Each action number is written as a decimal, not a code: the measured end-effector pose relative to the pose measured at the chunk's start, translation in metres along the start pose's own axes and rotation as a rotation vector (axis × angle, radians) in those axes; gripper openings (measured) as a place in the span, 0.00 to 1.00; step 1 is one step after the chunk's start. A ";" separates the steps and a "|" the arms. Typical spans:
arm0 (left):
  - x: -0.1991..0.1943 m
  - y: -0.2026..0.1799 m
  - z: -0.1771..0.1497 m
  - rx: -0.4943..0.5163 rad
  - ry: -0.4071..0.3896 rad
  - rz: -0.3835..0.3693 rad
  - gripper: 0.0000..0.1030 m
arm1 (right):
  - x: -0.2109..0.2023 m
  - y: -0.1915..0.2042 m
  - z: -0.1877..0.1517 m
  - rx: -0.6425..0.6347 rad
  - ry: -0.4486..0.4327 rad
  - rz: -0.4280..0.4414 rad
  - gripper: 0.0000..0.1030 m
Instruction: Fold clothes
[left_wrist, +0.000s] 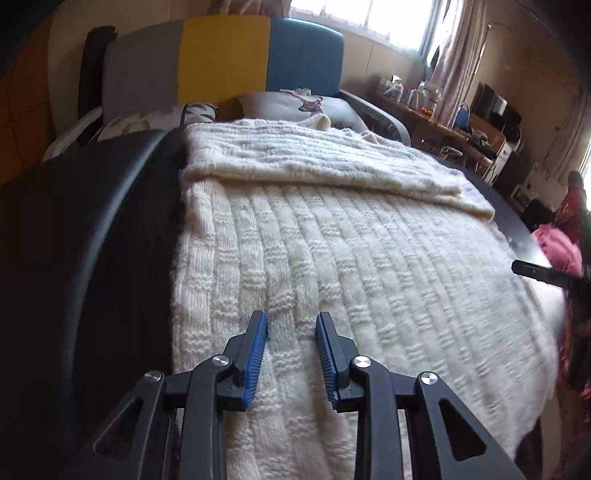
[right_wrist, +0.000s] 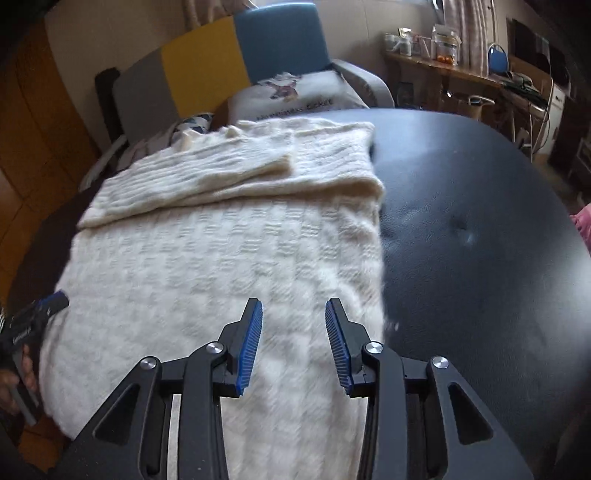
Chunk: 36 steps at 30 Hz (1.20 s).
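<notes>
Cream knit sweater (left_wrist: 332, 258), black tabletop (right_wrist: 480, 221): soft, bulky, stretchy; pinch near hem corners. Left claw (left_wrist: 291, 332), right claw (right_wrist: 293, 317) apart, empty.

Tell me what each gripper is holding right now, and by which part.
Nothing is held. The left gripper and right gripper are both open above the cream sweater, gripping no part of it.

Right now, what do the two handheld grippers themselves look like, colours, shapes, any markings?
The left gripper and the right gripper look alike: black angular linkage arms with triangular cut-outs, round silver pivot screws, and two fingers faced with ribbed blue pads. In the right wrist view, the left gripper's body carries small white lettering, too blurred to read. No cables show.
</notes>
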<state>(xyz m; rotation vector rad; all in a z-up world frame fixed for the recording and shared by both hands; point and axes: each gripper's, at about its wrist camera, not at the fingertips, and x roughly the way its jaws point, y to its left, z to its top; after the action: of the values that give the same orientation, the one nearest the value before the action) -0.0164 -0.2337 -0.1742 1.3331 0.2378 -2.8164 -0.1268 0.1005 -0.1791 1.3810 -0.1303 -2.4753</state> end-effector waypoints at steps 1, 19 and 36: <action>-0.001 -0.002 -0.001 0.010 -0.002 0.008 0.27 | 0.010 -0.005 -0.001 0.017 0.030 0.003 0.38; -0.006 0.038 0.008 -0.136 0.015 -0.073 0.27 | 0.029 0.013 0.018 -0.026 -0.022 -0.026 0.43; -0.032 0.040 -0.008 -0.124 0.030 -0.086 0.25 | -0.002 0.084 -0.029 -0.257 0.011 0.047 0.57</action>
<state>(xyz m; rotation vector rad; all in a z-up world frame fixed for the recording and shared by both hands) 0.0136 -0.2738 -0.1593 1.3708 0.4725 -2.7986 -0.0835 0.0228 -0.1743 1.2674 0.1520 -2.3486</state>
